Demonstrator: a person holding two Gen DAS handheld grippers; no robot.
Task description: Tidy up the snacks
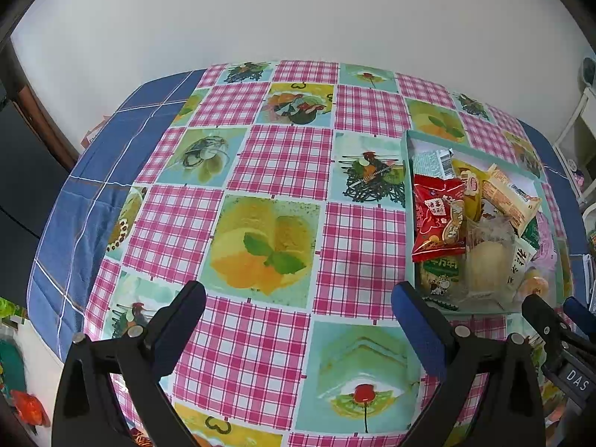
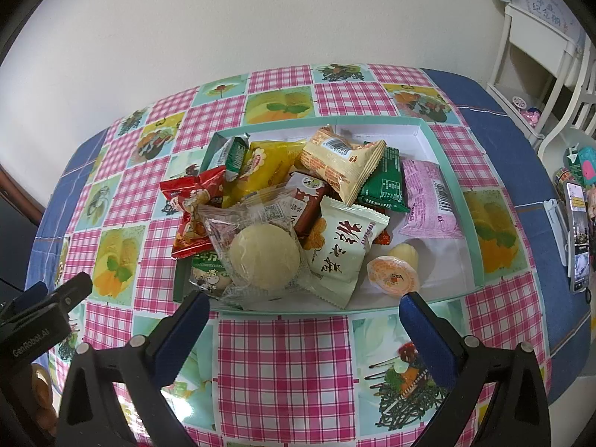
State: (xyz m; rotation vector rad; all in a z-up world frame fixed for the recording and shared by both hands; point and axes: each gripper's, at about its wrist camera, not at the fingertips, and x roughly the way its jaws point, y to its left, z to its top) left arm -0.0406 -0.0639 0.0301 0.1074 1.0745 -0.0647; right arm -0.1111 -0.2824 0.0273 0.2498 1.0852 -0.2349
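Note:
A shallow teal-rimmed box [image 2: 473, 219] on the table holds several wrapped snacks: a red packet [image 2: 193, 208], a round pale cake in clear wrap [image 2: 264, 257], a white-green packet [image 2: 342, 249], a tan biscuit packet [image 2: 342, 164], a pink packet [image 2: 432, 201] and an orange jelly cup [image 2: 393, 275]. My right gripper [image 2: 301, 320] is open and empty just before the box's near rim. My left gripper [image 1: 298, 309] is open and empty over bare tablecloth, left of the box [image 1: 409, 201]. The red packet [image 1: 439, 216] overhangs the box's left rim.
The table wears a pink-check and fruit-print cloth [image 1: 283, 164] over a blue one. A phone on a stand [image 2: 577, 238] and small items sit at the table's right edge. A white shelf [image 2: 536, 52] stands at the far right. A white wall lies behind.

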